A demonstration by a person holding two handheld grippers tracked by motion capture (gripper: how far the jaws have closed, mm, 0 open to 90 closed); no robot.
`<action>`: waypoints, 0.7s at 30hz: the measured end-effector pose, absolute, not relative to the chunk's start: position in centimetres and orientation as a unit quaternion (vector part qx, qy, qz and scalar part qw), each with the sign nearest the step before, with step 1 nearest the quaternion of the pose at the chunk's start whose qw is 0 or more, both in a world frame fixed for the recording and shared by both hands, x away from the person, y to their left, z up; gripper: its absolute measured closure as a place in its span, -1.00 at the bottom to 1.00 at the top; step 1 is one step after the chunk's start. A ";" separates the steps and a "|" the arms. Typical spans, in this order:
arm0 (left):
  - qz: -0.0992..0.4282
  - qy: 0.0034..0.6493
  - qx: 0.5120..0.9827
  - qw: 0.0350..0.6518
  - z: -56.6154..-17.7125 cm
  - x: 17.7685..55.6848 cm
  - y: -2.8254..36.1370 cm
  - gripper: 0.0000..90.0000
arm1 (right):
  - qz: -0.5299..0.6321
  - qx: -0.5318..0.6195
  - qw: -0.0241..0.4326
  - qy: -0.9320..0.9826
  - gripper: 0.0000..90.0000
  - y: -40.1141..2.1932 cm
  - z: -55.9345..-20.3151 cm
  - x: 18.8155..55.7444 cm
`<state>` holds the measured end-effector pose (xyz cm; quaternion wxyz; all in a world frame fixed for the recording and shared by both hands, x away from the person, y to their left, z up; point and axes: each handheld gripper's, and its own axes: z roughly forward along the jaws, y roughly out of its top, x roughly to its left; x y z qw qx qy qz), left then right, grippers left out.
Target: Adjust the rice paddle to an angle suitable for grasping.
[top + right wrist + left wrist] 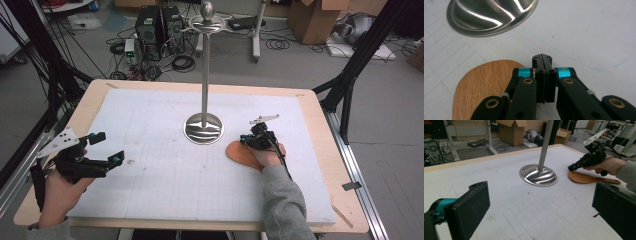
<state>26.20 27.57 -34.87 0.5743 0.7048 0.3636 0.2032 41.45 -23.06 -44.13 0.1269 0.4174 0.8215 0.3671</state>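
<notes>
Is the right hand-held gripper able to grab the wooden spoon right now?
Probably yes, but not yet. The right hand-held gripper hovers just over the wooden spoon with nothing between them. Its jaws are shut and empty, so they would need to open first.

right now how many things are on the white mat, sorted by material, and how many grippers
metal: 1, the stand
wood: 1, the spoon
grippers: 2, left gripper open, right gripper shut above the spoon
total: 4
</notes>
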 end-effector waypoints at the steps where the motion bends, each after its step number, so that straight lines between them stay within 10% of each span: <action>1: 0.203 0.364 0.704 0.575 -34.9 26.2 27.6 -0.96 | 0.370 0.412 0.121 0.824 1.00 -22.8 -44.1 41.4; 21: 0.193 0.352 0.713 0.576 -34.8 27.1 26.1 -0.96 | 0.338 0.329 0.085 0.878 1.00 -18.6 -43.4 38.5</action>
